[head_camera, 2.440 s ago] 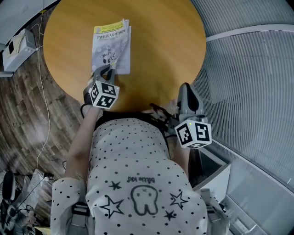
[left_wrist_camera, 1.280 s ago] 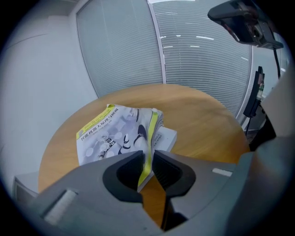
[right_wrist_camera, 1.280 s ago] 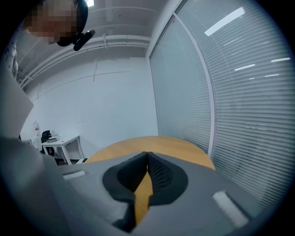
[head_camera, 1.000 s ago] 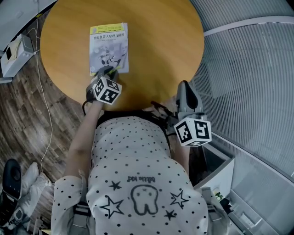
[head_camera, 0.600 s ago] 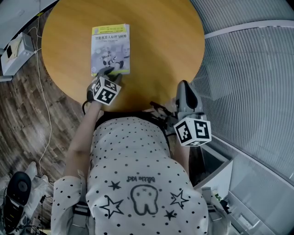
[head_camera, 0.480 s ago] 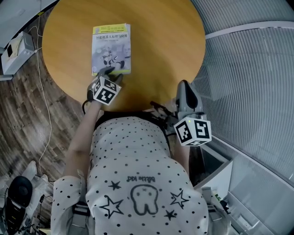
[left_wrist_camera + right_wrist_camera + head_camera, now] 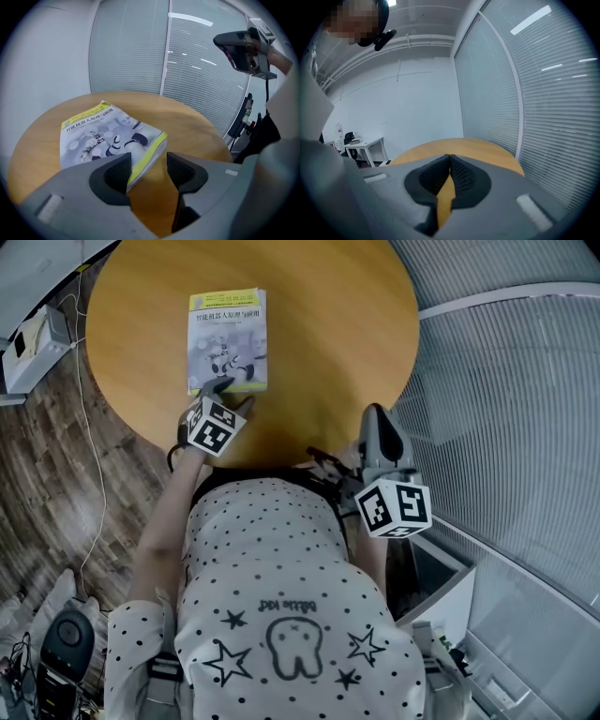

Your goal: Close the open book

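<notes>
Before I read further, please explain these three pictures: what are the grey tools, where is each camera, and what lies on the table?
No robot here: a person in a dotted shirt holds a grey two-jaw gripper in each hand. The top picture comes from a camera on the person's head; the other two come from cameras riding on the grippers. On the round wooden table lies a closed book with a yellow and grey cover. The left gripper has just been opening its jaws; the book's near corner sits between them, not gripped. The right gripper is shut and empty.
</notes>
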The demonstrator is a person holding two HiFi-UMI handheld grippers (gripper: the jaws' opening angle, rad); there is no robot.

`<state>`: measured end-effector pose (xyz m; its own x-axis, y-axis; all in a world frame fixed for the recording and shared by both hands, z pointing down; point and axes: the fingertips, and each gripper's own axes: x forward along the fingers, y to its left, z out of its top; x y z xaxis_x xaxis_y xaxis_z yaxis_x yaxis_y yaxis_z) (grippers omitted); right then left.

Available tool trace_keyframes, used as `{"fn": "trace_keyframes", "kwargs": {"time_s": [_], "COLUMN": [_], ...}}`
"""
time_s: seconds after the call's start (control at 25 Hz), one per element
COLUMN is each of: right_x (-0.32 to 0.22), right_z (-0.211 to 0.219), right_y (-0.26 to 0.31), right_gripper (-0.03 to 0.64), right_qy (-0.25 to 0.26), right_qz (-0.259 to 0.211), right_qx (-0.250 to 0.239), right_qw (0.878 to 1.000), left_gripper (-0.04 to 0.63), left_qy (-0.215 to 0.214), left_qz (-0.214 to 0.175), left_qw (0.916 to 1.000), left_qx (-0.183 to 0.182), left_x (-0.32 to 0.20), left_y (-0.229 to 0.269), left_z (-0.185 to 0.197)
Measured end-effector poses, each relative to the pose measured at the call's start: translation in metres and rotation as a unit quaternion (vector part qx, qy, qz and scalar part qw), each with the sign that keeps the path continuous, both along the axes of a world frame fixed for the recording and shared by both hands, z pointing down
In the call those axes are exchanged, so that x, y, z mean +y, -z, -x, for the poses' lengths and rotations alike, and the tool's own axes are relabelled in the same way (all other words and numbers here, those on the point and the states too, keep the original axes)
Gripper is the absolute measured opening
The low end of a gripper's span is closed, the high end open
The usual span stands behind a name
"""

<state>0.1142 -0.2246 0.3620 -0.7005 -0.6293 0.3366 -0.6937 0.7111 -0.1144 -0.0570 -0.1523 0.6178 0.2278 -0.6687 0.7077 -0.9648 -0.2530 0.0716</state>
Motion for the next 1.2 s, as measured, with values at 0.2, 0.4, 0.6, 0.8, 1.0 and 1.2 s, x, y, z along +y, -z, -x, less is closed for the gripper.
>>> {"fn": "trace_keyframes", "kwargs": {"time_s": [0.2,0.4,0.6,0.8,1.0,1.2], "right_x": [0.000,0.002,0.000,0.002,0.002,0.001], "right_z": [-0.001,-0.001,-0.002,-0.002,-0.004,-0.007], "right_y": [-0.001,0.001,-0.002,0.001,0.001,-0.001], "right_gripper": [0.005,0.005,0.005,0.005,0.005,0.005], "right_qy": [-0.001,-0.001,-0.002,-0.001,-0.004,-0.003], "right_qz": [0.001,0.001,0.001,0.000,0.000,0.001], "right_qx": [0.000,0.000,-0.001,-0.003,-0.004,-0.007], "right_qw": [1.000,1.000,1.000,1.000,1.000,1.000], "left_gripper": [0.239,0.199,0.166,0.166,0.184,0.099], "left_qy": [0.003,0.022,0.034,0.028,0.027,0.061], "left_qz": [-0.001,-0.004,-0.011,-0.009,-0.008,-0.044], "left_qw": [1.0000,0.9997,0.9993,0.9995,0.9995,0.9971], "left_qx": [0.000,0.004,0.008,0.011,0.013,0.008], "left_x": [-0.001,-0.002,-0.005,-0.004,0.005,0.003], "left_y": [-0.001,0.003,0.001,0.004,0.011,0.035], "left_z": [0.000,0.007,0.011,0.012,0.012,0.026]}}
